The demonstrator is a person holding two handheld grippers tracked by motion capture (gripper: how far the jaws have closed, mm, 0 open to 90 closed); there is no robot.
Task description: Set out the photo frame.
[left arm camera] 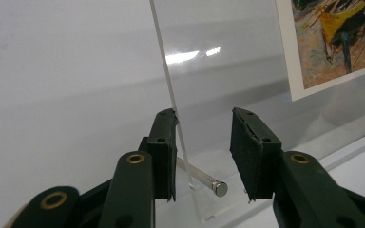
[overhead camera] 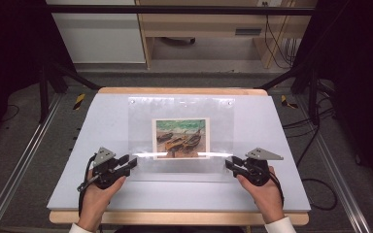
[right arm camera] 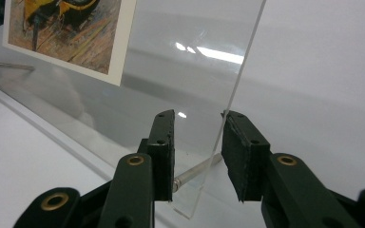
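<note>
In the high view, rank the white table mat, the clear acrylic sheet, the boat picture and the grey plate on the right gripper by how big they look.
1. white table mat
2. clear acrylic sheet
3. boat picture
4. grey plate on the right gripper, plainly the smallest.

No legible txt, labels or nos. anywhere; print (overhead camera: 181, 137) bears painting only.
</note>
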